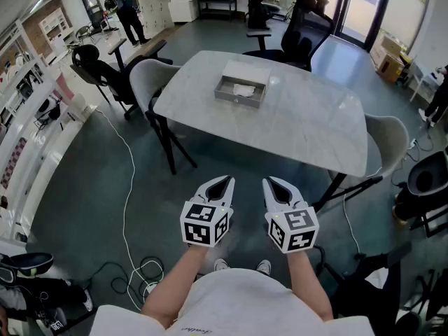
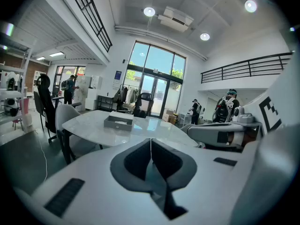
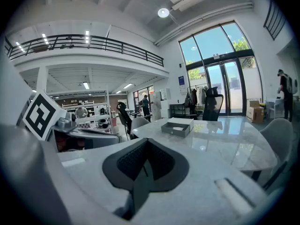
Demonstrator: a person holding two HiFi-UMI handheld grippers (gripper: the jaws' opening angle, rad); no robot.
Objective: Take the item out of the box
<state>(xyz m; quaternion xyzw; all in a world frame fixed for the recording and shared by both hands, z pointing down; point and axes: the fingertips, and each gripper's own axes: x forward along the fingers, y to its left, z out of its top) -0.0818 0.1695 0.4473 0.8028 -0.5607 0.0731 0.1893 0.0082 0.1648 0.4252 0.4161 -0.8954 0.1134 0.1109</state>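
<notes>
White item (image 1: 244, 89) is lying in grey box (image 1: 238, 101) on marble surface (image 1: 308, 128), too small to identify; left hand-held gripper (image 1: 224, 183) and right hand-held gripper (image 1: 270, 183) are hovering well short, jaws together, empty

The right gripper (image 3: 146, 141) has its jaws pressed together with nothing between them; beyond them stands a white marble table (image 3: 225, 146); a grey box (image 3: 172, 130) sits toward the tabletop's left edge, well back from its near edge; a white item (image 3: 179, 127) lies inside it; a marker cube (image 3: 40, 112) shows at the left; a grey chair (image 3: 277, 131) stands off the tabletop's right edge.
</notes>
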